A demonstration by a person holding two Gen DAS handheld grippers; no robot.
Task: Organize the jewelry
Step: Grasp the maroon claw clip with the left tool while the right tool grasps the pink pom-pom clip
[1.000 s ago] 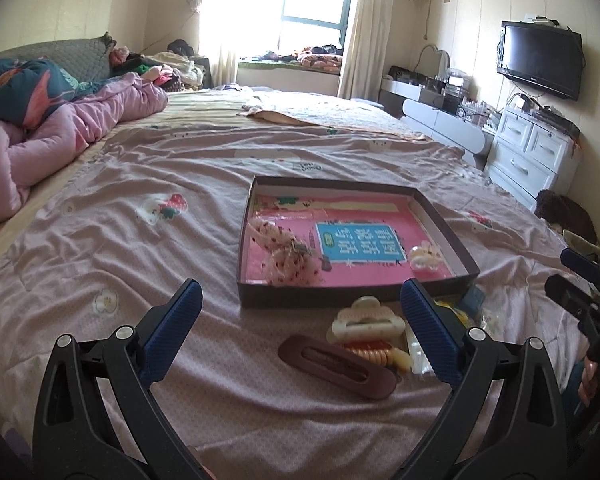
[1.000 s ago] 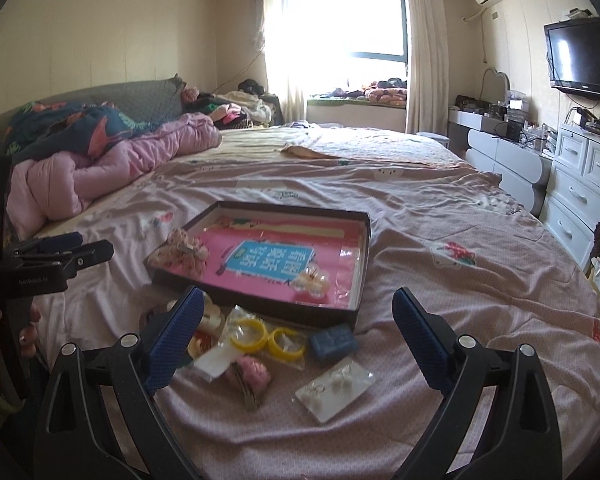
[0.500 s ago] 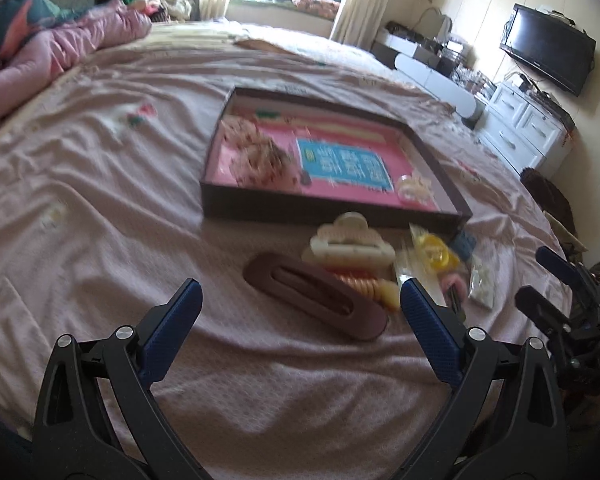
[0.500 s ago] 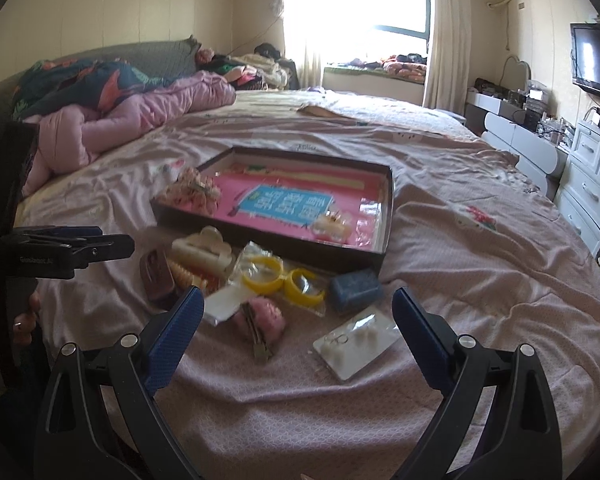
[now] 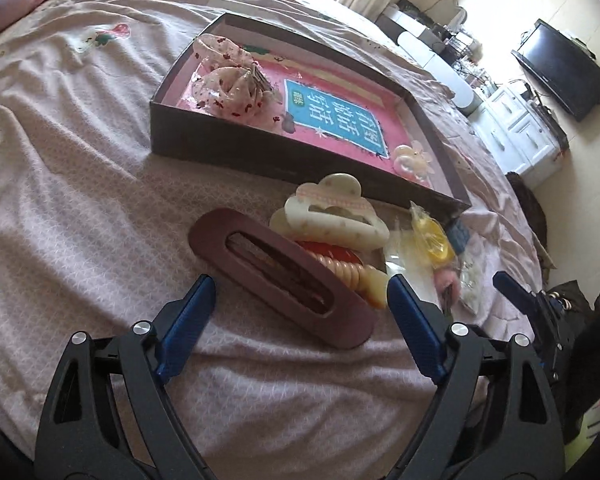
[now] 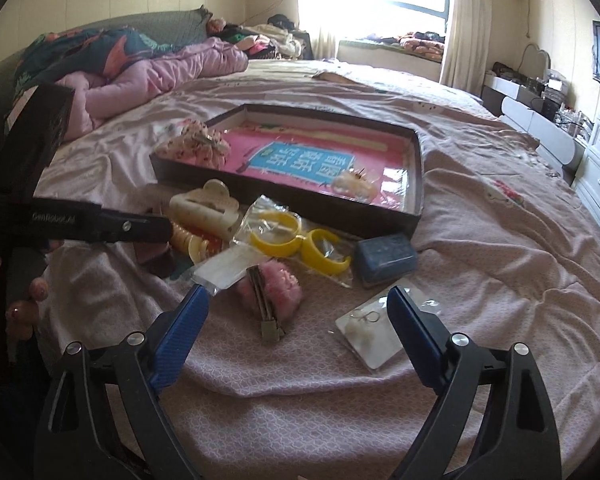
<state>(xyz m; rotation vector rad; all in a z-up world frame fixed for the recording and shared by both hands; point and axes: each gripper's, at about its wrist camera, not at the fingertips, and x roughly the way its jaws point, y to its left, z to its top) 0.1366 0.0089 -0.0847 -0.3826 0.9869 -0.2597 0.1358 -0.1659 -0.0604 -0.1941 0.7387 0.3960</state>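
Lying flat on the bedspread just in front of the dark tray (image 5: 268,160), the long brown oval hair clip (image 5: 284,276) sits between the spread fingers of the left gripper (image 5: 300,296), which grips nothing. It looks light, stiff and smooth, so pinching across its narrow width near the middle seems safest. The right gripper (image 6: 298,312) also gapes empty, over the pink fluffy clip (image 6: 272,286) nearer than the tray.
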